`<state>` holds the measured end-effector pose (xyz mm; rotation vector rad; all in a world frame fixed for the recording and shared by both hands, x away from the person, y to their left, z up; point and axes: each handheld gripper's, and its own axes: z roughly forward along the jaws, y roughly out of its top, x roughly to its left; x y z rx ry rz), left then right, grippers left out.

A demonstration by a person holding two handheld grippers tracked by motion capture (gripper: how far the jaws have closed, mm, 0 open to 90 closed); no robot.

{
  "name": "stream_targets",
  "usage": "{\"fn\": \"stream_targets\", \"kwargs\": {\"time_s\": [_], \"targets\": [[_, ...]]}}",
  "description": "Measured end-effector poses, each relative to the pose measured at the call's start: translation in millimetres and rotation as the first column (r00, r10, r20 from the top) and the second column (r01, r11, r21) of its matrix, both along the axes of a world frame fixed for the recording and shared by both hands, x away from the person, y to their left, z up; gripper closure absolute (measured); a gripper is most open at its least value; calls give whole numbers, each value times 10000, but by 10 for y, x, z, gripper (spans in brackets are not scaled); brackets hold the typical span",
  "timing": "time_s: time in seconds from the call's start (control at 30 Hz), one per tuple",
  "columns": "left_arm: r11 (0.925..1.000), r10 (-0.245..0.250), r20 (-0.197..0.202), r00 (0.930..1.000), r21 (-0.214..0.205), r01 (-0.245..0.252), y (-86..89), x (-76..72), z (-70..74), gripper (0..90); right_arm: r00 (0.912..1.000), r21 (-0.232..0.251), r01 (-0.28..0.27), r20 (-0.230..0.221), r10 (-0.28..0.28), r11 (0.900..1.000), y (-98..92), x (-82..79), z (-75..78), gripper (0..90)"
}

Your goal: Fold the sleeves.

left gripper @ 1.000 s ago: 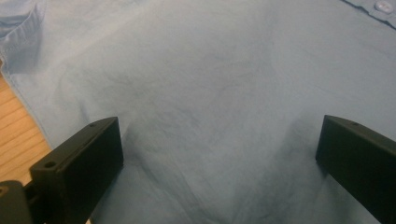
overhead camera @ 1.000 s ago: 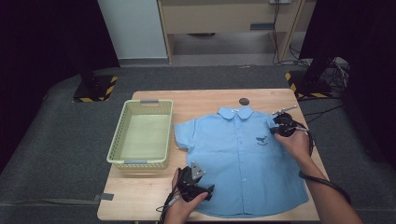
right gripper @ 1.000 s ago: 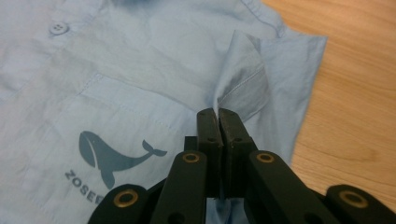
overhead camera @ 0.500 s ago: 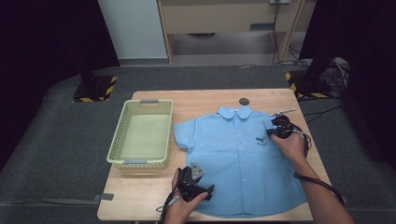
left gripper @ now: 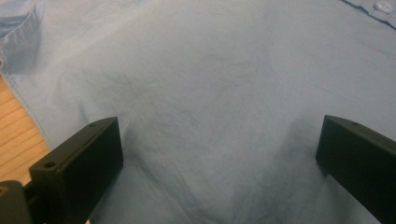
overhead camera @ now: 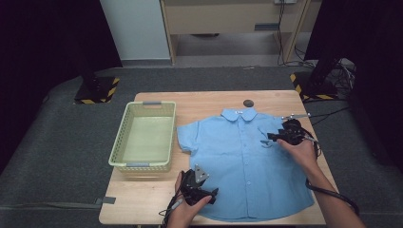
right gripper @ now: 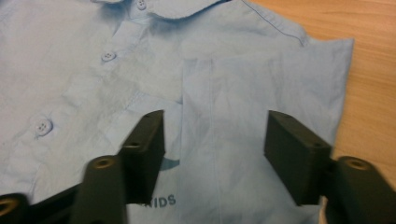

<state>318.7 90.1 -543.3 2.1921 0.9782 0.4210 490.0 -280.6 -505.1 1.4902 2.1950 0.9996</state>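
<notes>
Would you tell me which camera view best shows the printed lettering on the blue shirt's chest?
The right gripper view: the printed lettering sits close up on the blue shirt, partly legible beside a jaw. The high view shows a tiny unreadable mark. The left gripper view shows plain cloth.

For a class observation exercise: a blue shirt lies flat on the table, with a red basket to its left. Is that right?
Not quite: the basket is pale yellow-green, not red, as the high view shows. The rest holds: the blue shirt lies flat on the table, and the basket sits to its left.
</notes>
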Motion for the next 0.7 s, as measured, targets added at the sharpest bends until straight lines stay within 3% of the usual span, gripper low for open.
{"fn": "stream_targets", "kwargs": {"time_s": [0.27, 0.5, 0.7], "targets": [[10000, -7, -7, 10000, 16, 7, 0, 0, 1, 0, 10000, -95, 43, 77, -43, 9999, -7, -208, -108, 82], [10000, -10, 2, 10000, 0, 10, -6, -4, 0, 0, 9992, -114, -212, 336, 215, 9997, 65, -456, -258, 53], [10000, -47, -3, 10000, 9, 47, -11, -12, 1, 0, 9989, -331, -142, 446, 157, 9994, 91, -498, -338, 72]]}}
